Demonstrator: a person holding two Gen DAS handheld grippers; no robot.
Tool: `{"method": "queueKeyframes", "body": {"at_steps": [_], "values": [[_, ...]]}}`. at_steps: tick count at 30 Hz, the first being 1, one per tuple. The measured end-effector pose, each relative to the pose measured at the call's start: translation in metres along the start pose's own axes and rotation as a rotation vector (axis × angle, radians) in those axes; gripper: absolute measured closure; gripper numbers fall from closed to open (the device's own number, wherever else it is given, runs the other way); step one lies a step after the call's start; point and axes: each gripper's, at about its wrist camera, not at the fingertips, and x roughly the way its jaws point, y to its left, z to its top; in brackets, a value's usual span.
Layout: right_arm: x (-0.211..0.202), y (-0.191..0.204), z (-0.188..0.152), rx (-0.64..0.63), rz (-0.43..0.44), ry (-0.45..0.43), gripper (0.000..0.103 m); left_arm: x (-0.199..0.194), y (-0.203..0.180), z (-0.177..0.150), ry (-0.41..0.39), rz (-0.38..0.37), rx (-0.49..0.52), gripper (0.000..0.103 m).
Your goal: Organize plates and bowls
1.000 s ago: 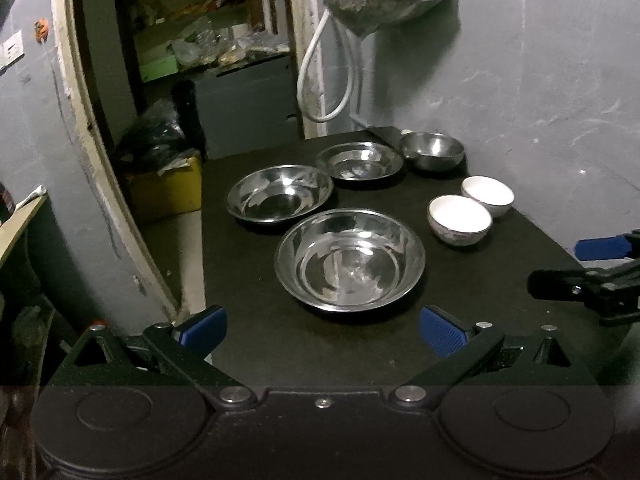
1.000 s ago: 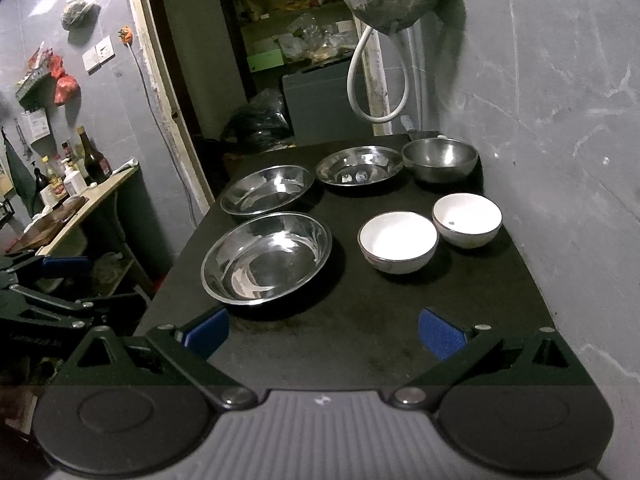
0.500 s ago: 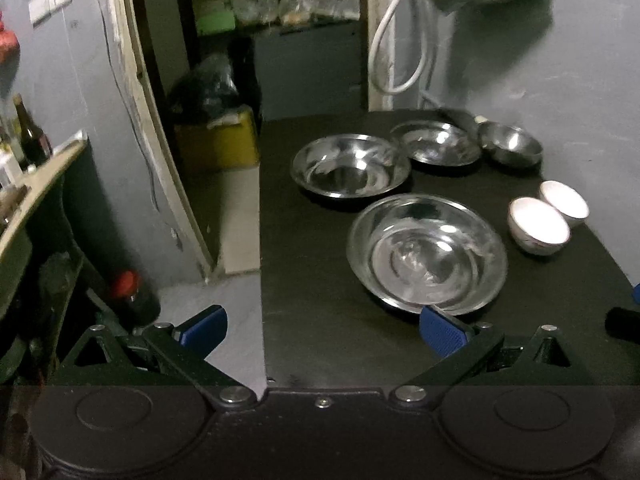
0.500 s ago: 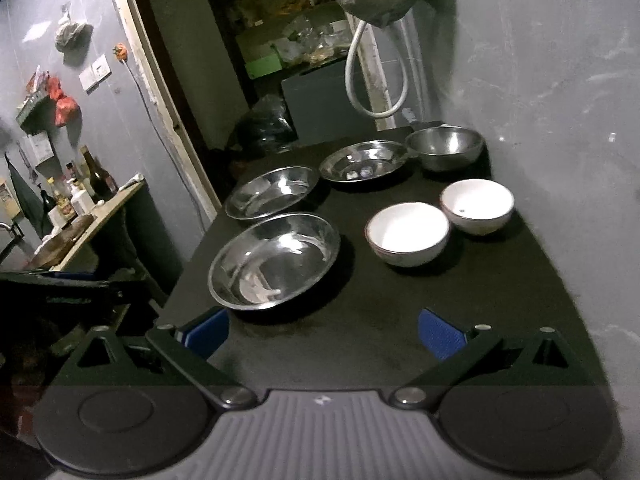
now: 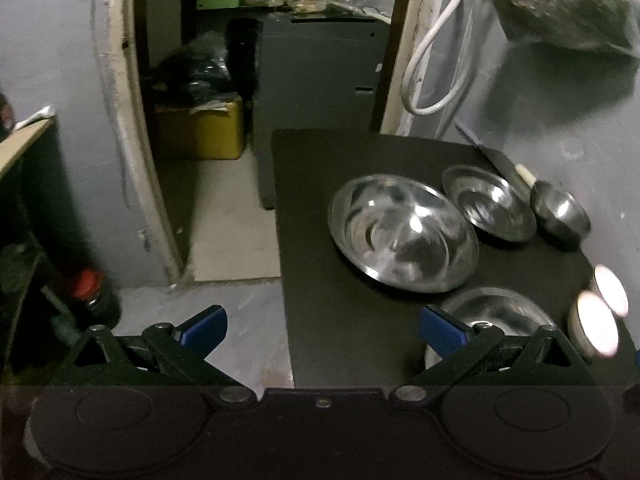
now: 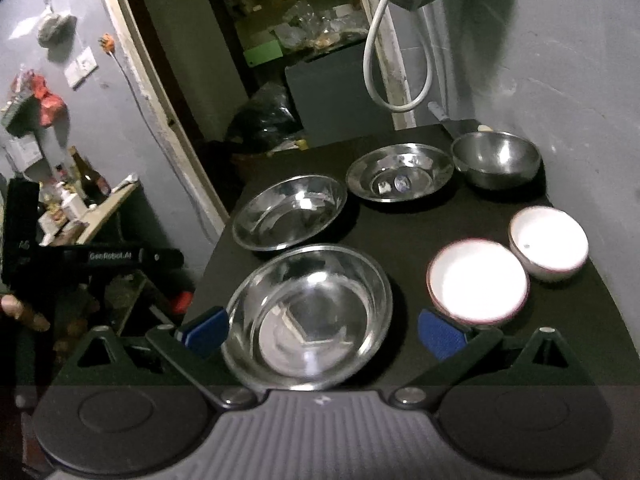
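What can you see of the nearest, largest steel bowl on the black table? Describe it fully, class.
The largest steel bowl is a wide, shallow, round dish of shiny, mirror-like metal with a thin rolled rim. It sits upright and empty on the black table, near the front left edge, reflecting light patches inside. Nothing touches it: a medium steel dish lies just behind, a white bowl to its right. The right gripper is open, its blue-padded fingers framing the bowl's near side. In the left wrist view, only part shows.
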Motion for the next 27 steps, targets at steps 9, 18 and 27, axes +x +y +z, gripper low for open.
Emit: {"method": "queueKeyframes", "body": {"at_steps": [9,18,27], "values": [[0.061,0.025,0.039,-0.066,-0.155,-0.019,0.000,0.079,0.009,0.055,-0.021,-0.103,0.023,0.001],[0.122,0.030,0.062,-0.047,-0.168,0.023,0.011,0.116,0.006,0.080,-0.028,-0.135,0.010,0.001],[0.165,0.016,0.078,0.037,-0.152,0.075,0.031,0.134,0.013,0.082,0.019,-0.186,-0.014,0.017]]}}
